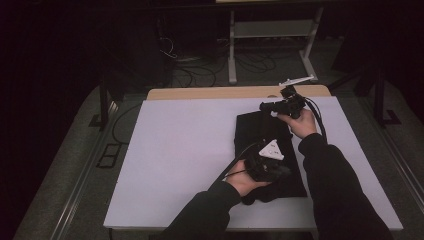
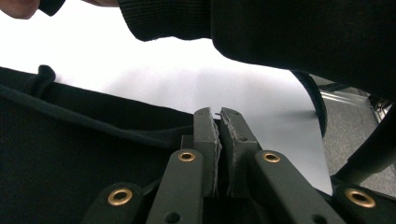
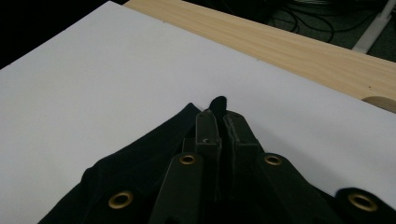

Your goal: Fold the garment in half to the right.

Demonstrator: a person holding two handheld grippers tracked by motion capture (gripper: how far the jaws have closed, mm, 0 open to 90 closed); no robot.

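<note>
Pinching the near edge of a black cloth (image 1: 270, 150), the left gripper (image 1: 267, 162) has its jaws pressed together. Beyond it, the right gripper (image 1: 267, 106) clamps the cloth's far corner over the white table (image 1: 175, 150).

Dim room, cables (image 1: 200, 67) on grey floor (image 1: 65, 165).

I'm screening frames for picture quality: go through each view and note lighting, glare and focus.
High view: dim, room nearly black, white board evenly lit. Left gripper view: board overexposed, black cloth lacks detail, sleeve soft. Right gripper view: even light, sharp jaws, cloth a dark mass.
</note>
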